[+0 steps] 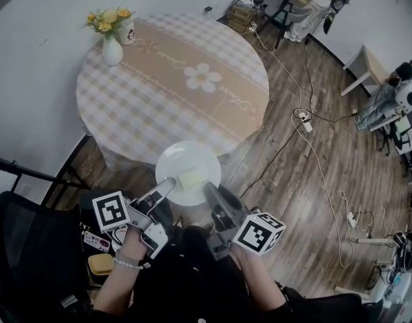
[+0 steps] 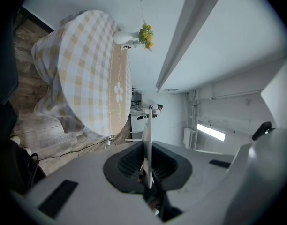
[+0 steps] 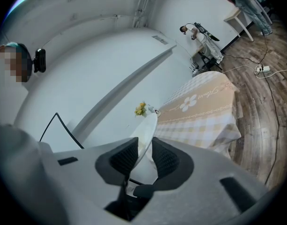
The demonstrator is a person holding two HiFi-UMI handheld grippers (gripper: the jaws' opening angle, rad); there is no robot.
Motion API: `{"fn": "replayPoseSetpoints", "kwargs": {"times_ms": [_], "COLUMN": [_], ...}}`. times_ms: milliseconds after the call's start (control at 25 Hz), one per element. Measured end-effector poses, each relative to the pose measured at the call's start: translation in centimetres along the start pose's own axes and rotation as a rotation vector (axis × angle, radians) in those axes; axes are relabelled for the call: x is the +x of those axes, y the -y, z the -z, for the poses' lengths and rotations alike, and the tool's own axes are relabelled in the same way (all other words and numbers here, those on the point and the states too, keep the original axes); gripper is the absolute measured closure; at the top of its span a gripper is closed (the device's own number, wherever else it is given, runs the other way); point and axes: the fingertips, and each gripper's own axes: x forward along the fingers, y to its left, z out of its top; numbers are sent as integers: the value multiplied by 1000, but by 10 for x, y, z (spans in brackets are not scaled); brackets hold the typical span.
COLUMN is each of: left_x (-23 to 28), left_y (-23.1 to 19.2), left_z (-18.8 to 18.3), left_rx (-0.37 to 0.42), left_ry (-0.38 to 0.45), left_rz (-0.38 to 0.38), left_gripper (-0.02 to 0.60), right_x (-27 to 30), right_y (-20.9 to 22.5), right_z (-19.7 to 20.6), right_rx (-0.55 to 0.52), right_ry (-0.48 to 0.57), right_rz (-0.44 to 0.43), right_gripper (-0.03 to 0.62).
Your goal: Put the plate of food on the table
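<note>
A white plate (image 1: 186,159) with a pale yellow piece of food (image 1: 190,178) hangs just off the near edge of the round table (image 1: 145,93), which has a checked cloth. My left gripper (image 1: 171,182) is shut on the plate's left rim and my right gripper (image 1: 210,188) on its right rim. In the left gripper view the plate (image 2: 147,135) stands edge-on between the pads of that gripper (image 2: 147,162), with the table (image 2: 87,69) beyond. In the right gripper view the plate's rim (image 3: 147,128) sits pinched between the pads of the right gripper (image 3: 144,156).
A white vase of yellow flowers (image 1: 112,46) and a small cup stand at the table's far left edge. Cables and a power strip (image 1: 305,121) trail over the wooden floor on the right. A black chair (image 1: 31,247) is at my lower left. Desks line the far right wall.
</note>
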Motion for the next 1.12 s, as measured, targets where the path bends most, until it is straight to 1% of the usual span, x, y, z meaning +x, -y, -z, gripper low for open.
{"fn": "replayPoseSetpoints", "kwargs": {"times_ms": [200,360,640,800,960,1120], "left_x": [-1,1,17,34,56,78], "left_y": [0,-1,1,3,4,6], "left_z": [-2,-4,-13,-25,-37,-49], "left_rx": [17,10,25,36,25,34], "left_ry": [-4,-3,2,11,32,53], "left_rz": [1,3,-4,-3,2,-14], "left_gripper": [565,565,566,566,566,566], "right_x": [2,4,14,27,41,54], "right_y": [0,-1,11,21,32,45], "right_z": [2,0,-12,-26,-45,-66], "right_rx": [-6,-38,-17,-4,-4,-1], "right_ry": [12,10,-1,-12,-24,-49], "right_rz": [2,2,-2,-20,-36,-53], "right_gripper": [525,523,525,528,530,530]}}
